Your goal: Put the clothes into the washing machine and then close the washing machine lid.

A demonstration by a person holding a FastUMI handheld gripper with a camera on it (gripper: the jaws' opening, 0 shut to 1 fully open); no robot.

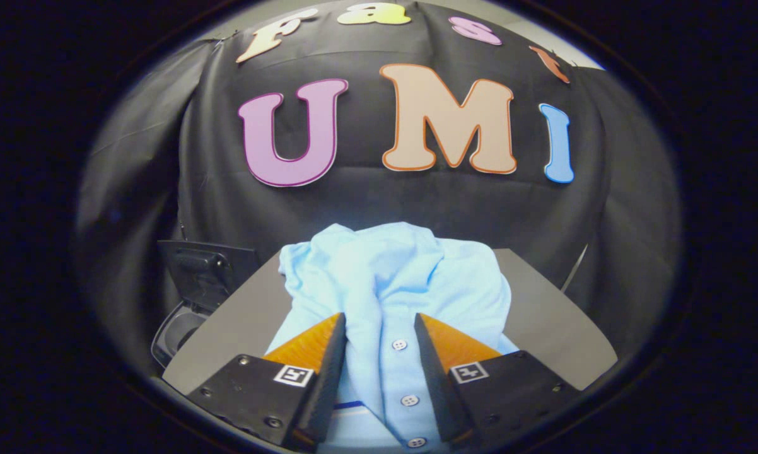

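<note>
A light blue button-up shirt [391, 277] lies heaped on the grey table [543, 315], its button placket running straight back between my fingers. My gripper [379, 328] is half closed, and the fabric fills the gap between the two fingers and buckles into a ridge there, so both fingers press on the shirt. To the left of the table, beside and below its edge, stands the dark washing machine [180, 331] with its round opening showing. Its lid [205, 274] stands raised behind the opening.
The black cloth wall [385, 202] hangs close behind the table's far edge. Bare grey tabletop shows on both sides of the shirt, more of it on the right.
</note>
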